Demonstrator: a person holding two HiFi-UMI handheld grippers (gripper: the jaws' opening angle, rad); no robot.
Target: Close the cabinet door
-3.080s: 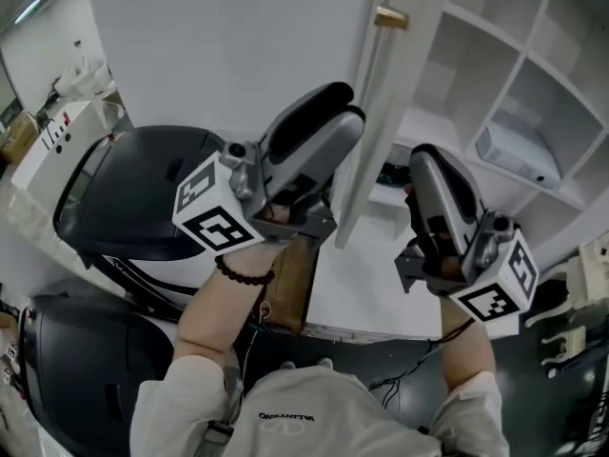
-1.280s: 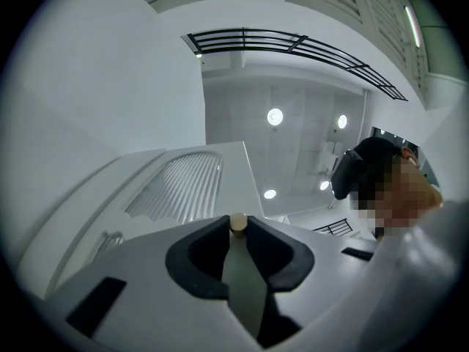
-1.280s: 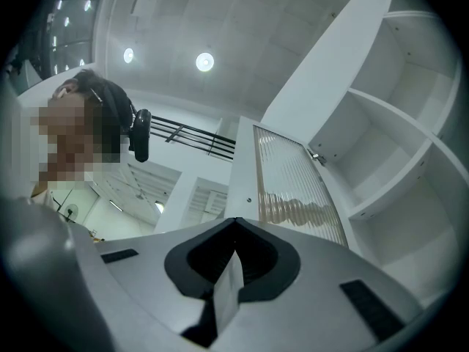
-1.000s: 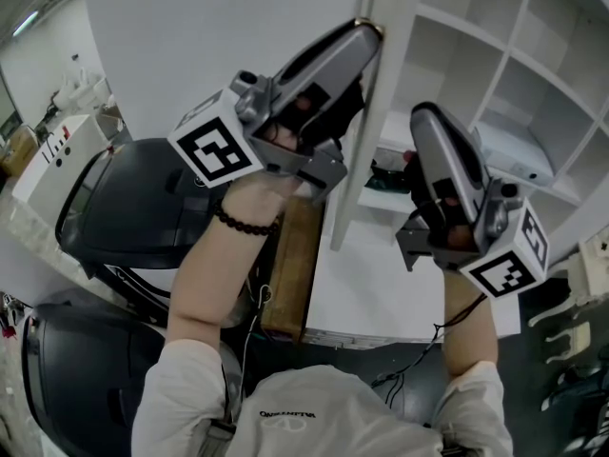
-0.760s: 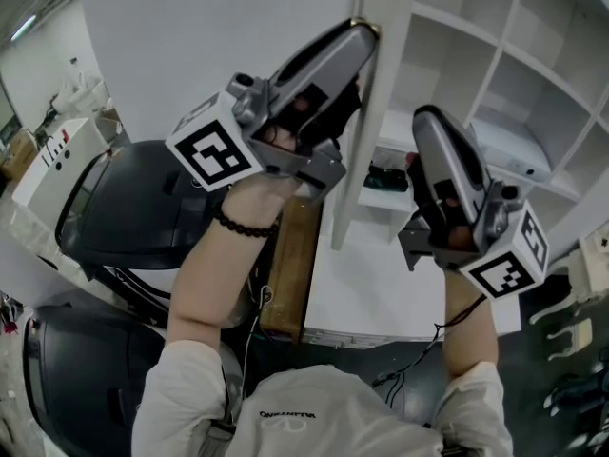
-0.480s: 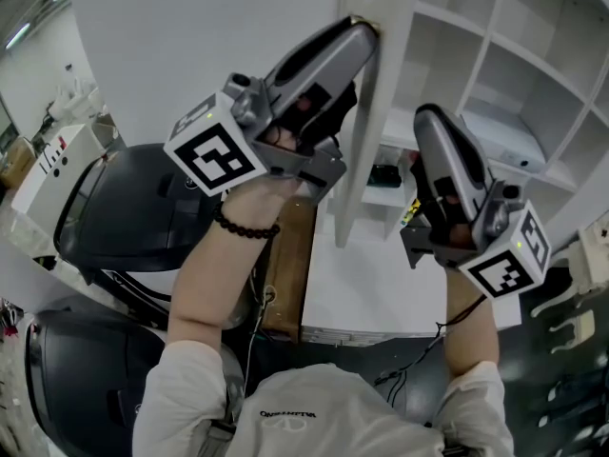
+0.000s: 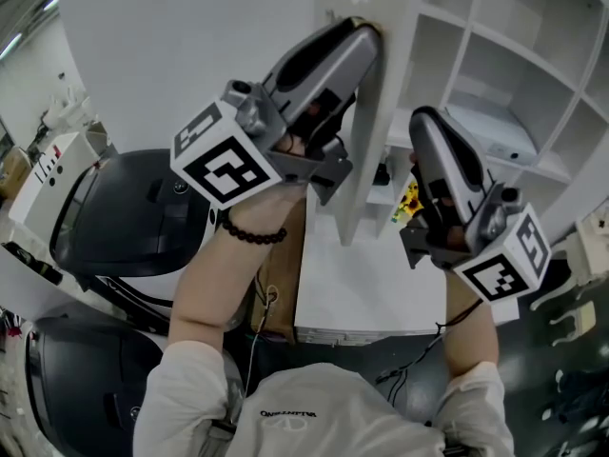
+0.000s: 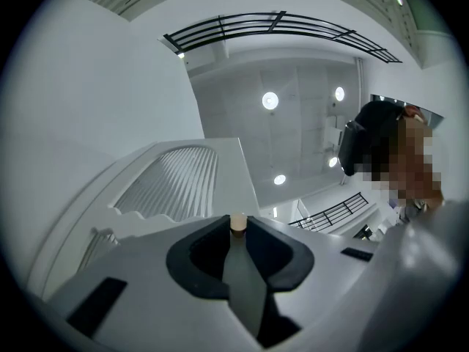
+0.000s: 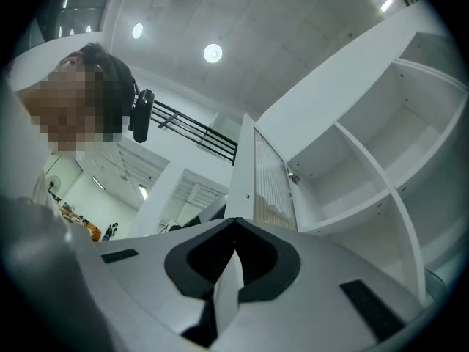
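Left gripper view, knob (image 8: 237,224) between left tongs (image 8: 237,233)

Dark bead bracelet (image 7: 255,231) on the left wrist. Just above the bracelet, left gripper (image 7: 366,31): rounded silver-grey shell, black inset panel, dark metal bracket, white cube (image 7: 224,165) with black square markers. Right of the bracelet, right gripper (image 7: 419,120): same silver shell and black inset, own marker cube (image 7: 500,265). Below the bracelet, light grey sweatshirt (image 7: 314,431), long sleeves, small dark logo (image 7: 285,413) on the chest, grey strap (image 7: 221,433) at its left edge. Thin dark cable (image 7: 419,352) lower right of the bracelet, under the right gripper.
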